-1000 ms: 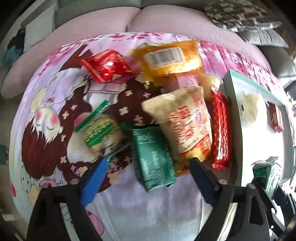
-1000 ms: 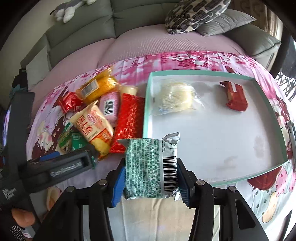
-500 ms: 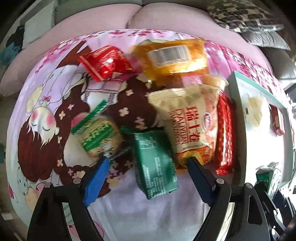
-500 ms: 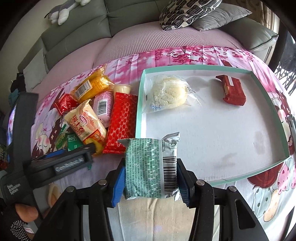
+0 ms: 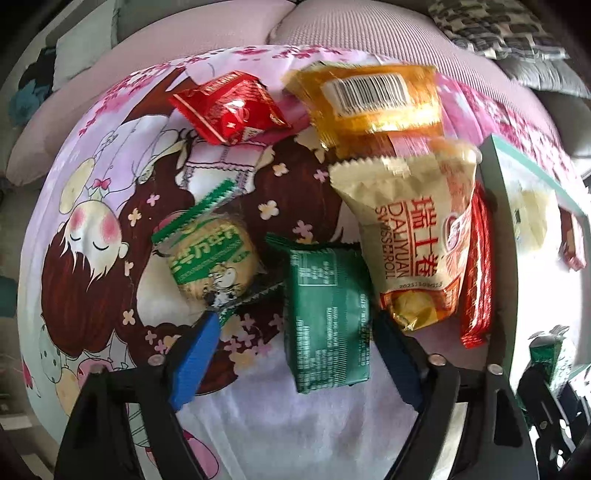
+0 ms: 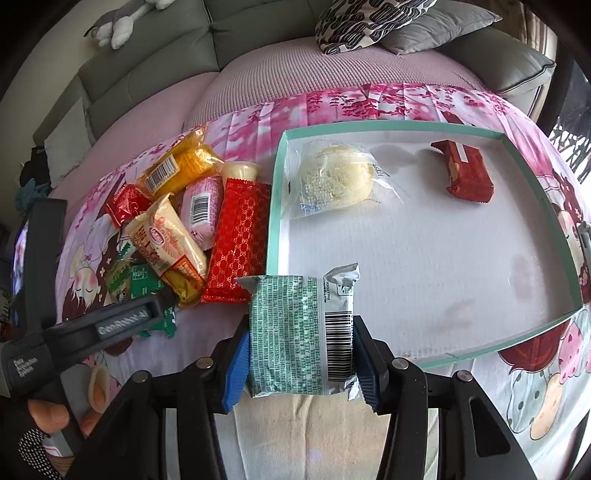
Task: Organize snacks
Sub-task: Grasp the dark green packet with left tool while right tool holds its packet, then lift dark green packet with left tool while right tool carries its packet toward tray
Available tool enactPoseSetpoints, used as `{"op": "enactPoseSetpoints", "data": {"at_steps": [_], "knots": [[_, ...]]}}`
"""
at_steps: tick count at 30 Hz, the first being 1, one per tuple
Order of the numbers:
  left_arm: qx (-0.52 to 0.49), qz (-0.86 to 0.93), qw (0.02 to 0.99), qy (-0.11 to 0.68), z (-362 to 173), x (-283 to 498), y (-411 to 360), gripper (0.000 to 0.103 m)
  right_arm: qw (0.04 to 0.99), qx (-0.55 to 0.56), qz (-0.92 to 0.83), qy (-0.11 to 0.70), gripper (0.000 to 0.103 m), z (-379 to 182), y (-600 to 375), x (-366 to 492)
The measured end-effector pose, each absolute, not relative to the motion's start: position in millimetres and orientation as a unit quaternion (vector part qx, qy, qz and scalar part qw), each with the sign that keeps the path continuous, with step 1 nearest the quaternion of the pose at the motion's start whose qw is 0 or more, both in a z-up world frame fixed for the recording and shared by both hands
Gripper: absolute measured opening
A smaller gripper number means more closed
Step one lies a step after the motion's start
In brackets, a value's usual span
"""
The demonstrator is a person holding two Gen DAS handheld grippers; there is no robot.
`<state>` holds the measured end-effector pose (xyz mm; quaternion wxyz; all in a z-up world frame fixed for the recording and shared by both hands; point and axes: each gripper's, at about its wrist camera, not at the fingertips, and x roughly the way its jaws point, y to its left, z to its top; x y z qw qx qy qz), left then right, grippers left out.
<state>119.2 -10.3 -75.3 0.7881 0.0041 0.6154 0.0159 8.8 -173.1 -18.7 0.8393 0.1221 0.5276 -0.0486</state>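
My left gripper (image 5: 295, 354) is open, its blue pads either side of a dark green snack packet (image 5: 327, 317) lying on the cartoon cloth. Around it lie a round green biscuit pack (image 5: 212, 258), a cream Swiss-roll bag (image 5: 413, 236), a long red packet (image 5: 478, 273), an orange pack (image 5: 373, 99) and a small red pack (image 5: 231, 107). My right gripper (image 6: 301, 362) is shut on a green-and-silver packet (image 6: 301, 336), held above the near left corner of the teal-rimmed white tray (image 6: 273, 206). The tray holds a clear-wrapped bun (image 6: 336, 177) and a red bar (image 6: 467, 171).
A pink wrapped snack (image 6: 201, 206) and a pale cup (image 6: 240, 171) lie in the pile left of the tray. The left gripper's body (image 6: 110, 325) crosses the right wrist view. A sofa with cushions (image 6: 376, 22) stands behind the table.
My left gripper has moved forward and closer to the dark green packet, now between its pads. My right gripper has lifted slightly, still holding its packet.
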Motion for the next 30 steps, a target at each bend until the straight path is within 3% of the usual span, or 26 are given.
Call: {"op": "enactPoseSetpoints", "data": {"at_steps": [1, 8, 22, 25, 30], "knots": [[0.006, 0.015, 0.787, 0.617, -77.6, 119.4, -11.2, 0.069, 0.839, 0.122, -0.049, 0.528, 0.053, -19.1, -173.2, 8.8], [-0.007, 0.004, 0.795, 0.606, -67.6, 116.9, -16.7, 0.041, 0.838, 0.126, -0.05, 0.529, 0.053, -20.4, -173.6, 9.0], [-0.083, 0.051, 0.828, 0.553, -12.0, 78.6, 36.5, 0.041, 0.84, 0.141, -0.056, 0.521, 0.053, -16.4, -178.5, 7.4], [-0.086, 0.05, 0.838, 0.536, -4.5, 77.4, 31.0, 0.032, 0.841, 0.146, -0.06, 0.518, 0.053, -14.7, -182.5, 7.2], [-0.081, 0.031, 0.85, 0.519, 10.2, 78.7, 9.8, 0.032, 0.841, 0.156, -0.079, 0.513, 0.053, -12.1, -196.6, 5.7]]}}
